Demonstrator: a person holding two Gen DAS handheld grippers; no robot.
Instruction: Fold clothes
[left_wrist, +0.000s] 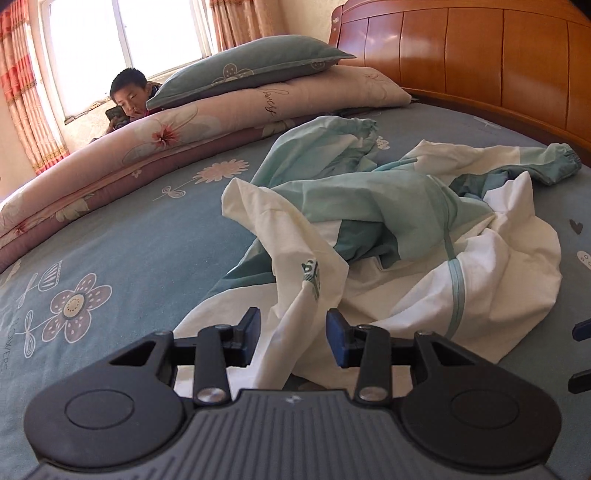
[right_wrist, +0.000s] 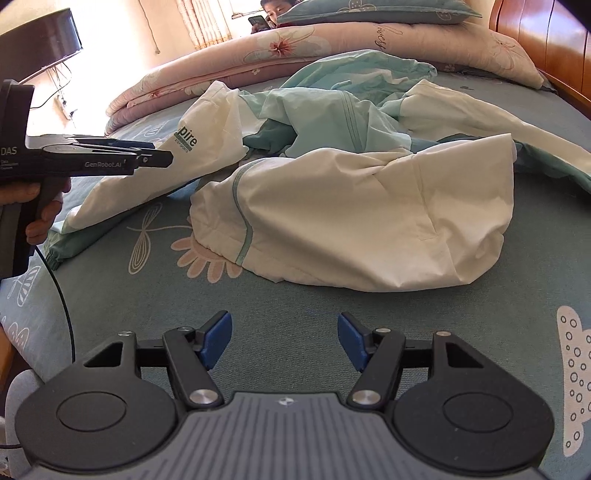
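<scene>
Jacket (right_wrist: 332, 206) is seen crumpled on the bed (right_wrist: 295, 314), just beyond the released, empty right claw (right_wrist: 284, 341), while a white fold runs untouched between the parted left claw (left_wrist: 291, 341) pads.

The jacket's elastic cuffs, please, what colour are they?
Teal green, clearest in the left wrist view on the cuff by the headboard.

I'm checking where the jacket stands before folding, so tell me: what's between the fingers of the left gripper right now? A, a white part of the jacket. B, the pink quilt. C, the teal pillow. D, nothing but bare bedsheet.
A: in the left wrist view a white fold of the jacket runs up between the parted fingers of the left gripper, which stand clear of the cloth rather than pinching it.
</scene>
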